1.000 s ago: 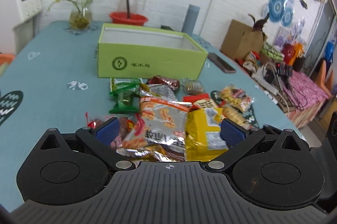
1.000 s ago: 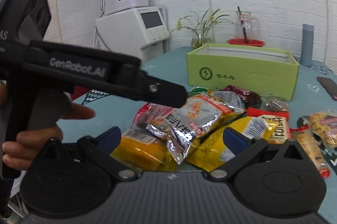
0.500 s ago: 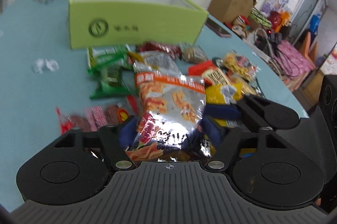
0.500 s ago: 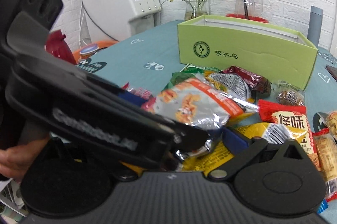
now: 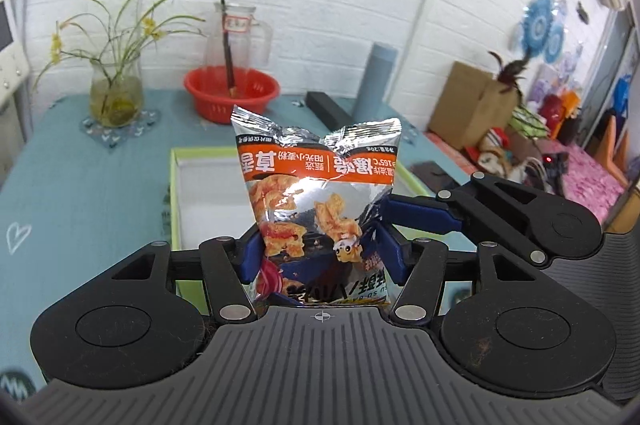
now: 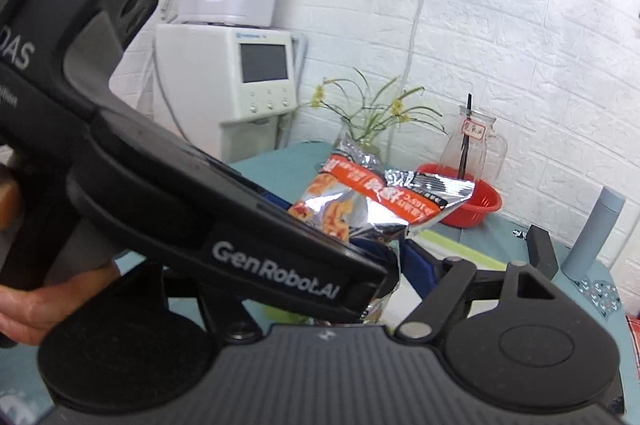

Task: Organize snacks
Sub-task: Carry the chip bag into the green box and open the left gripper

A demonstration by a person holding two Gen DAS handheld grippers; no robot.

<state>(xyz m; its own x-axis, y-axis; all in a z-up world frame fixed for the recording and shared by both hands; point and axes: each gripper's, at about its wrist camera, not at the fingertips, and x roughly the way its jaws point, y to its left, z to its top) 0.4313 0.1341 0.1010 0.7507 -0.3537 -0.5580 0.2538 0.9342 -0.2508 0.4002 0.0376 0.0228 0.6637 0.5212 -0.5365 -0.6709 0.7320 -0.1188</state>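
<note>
Pinching the silver snack bag (image 5: 320, 201) from both sides, the left gripper (image 5: 320, 257) and right gripper (image 5: 404, 221) were closing on it, holding it above the green box (image 5: 173, 201), probably for dropping inside.

One silver snack bag (image 5: 316, 201), centre of the frame; one green box (image 5: 176, 201) behind it; two grippers, left (image 5: 320, 253) and right (image 5: 404, 215); one red basin (image 5: 231, 92), one glass pitcher (image 5: 236, 37), one plant vase (image 5: 115, 93), upper left.

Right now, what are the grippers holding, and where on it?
The left gripper pinches the silver and orange snack bag near its lower end. The right gripper's jaws are closing around it too.
</note>
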